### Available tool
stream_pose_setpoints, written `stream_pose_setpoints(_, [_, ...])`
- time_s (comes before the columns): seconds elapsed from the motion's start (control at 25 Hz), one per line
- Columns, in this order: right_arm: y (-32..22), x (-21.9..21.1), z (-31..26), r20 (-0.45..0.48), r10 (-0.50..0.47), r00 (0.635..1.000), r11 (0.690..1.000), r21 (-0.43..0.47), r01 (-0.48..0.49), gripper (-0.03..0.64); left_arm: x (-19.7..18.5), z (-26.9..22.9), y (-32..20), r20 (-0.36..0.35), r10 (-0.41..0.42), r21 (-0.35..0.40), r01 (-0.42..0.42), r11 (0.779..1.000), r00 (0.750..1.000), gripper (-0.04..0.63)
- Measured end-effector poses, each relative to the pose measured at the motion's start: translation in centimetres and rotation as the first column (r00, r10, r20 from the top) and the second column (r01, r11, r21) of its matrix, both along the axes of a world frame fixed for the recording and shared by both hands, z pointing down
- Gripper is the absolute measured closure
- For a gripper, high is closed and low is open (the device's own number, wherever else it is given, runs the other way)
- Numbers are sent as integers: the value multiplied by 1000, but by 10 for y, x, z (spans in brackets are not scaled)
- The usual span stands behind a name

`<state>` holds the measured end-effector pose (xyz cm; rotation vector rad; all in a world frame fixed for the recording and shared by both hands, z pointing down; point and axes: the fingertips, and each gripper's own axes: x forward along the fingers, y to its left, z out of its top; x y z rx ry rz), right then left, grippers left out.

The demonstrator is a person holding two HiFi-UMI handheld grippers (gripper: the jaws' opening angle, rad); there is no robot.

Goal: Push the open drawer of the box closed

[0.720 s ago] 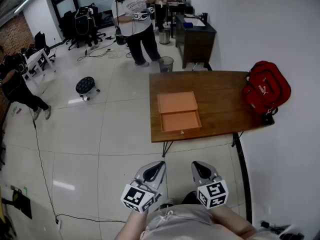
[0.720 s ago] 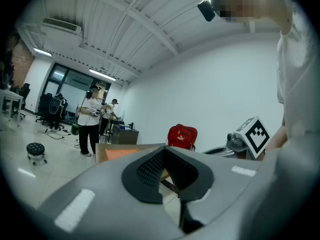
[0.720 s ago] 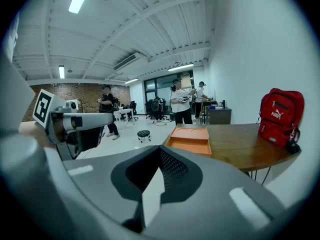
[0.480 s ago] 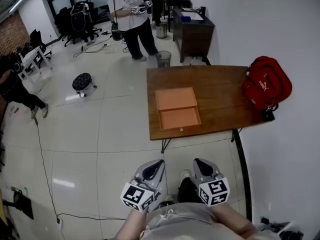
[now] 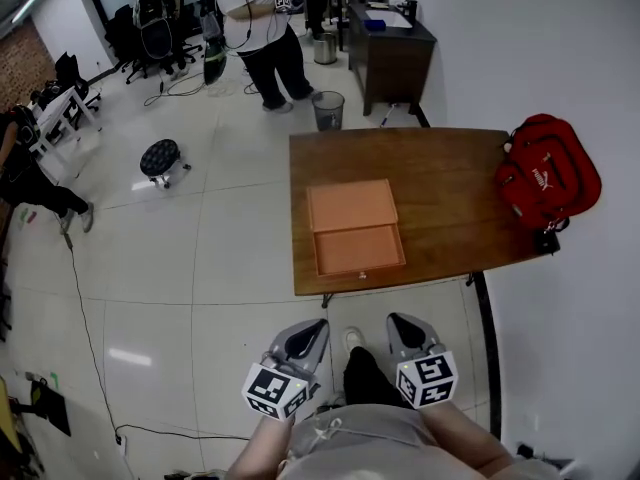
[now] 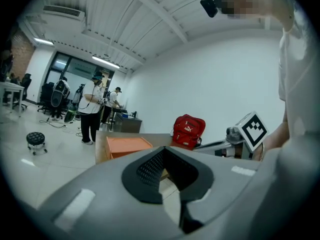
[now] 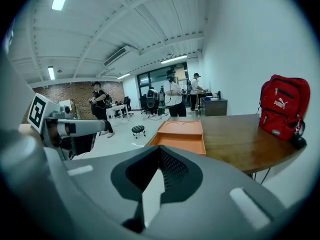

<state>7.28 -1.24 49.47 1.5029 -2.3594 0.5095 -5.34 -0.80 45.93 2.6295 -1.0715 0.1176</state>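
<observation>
An orange box [image 5: 349, 205] lies flat on the brown wooden table [image 5: 440, 198], and its open drawer [image 5: 358, 250] is pulled out toward the table's near edge. The box also shows low in the left gripper view [image 6: 125, 145] and in the right gripper view [image 7: 181, 134]. My left gripper [image 5: 316, 326] and right gripper [image 5: 398, 321] are held side by side near my body, over the floor and well short of the table. Both sets of jaws are shut with nothing in them. In the gripper views the left gripper [image 6: 167, 155] and right gripper [image 7: 159, 153] point toward the table.
A red backpack [image 5: 545, 180] sits on the table's right end by the white wall. Beyond the table stand a waste bin [image 5: 327, 110], a dark desk [image 5: 390, 48] and a person [image 5: 255, 28]. A round stool [image 5: 158, 156] and a cable [image 5: 85, 338] are on the tiled floor at left.
The table and box have come nearer and lower in the head view as I stepped forward. Both grippers kept their place in front of my body and stayed shut.
</observation>
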Motion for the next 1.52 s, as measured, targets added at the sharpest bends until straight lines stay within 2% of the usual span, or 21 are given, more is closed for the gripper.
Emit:
stream_pose_setpoints(0.2, [-38, 7, 34, -37, -25, 999, 997, -73, 22, 609, 7, 40, -37, 32, -28, -70, 30, 997, 999, 589])
stream_pose_setpoints(0.48, [-85, 15, 96, -73, -65, 995, 977, -206, 48, 609, 19, 108, -83, 77, -60, -197, 74, 978, 995, 589])
stream_pose_setpoints(0.6, [-98, 14, 118, -76, -84, 994, 963, -261, 61, 609, 28, 134, -95, 114, -45, -242, 71, 968, 992, 589])
stream_pose_setpoints(0.84, [-114, 4, 150, -11, -49, 999, 915, -401, 40, 609, 32, 167, -114, 94, -57, -344, 86, 935, 994, 589])
stream_pose_setpoints(0.96, [-122, 0, 155, -21, -56, 998, 907, -419, 42, 609, 31, 173, -124, 91, -67, -368, 96, 925, 994, 589])
stream_pose_setpoints(1.52, [-161, -4, 157, -8, -55, 998, 898, -438, 46, 609, 32, 176, -160, 109, -43, -395, 83, 915, 993, 589])
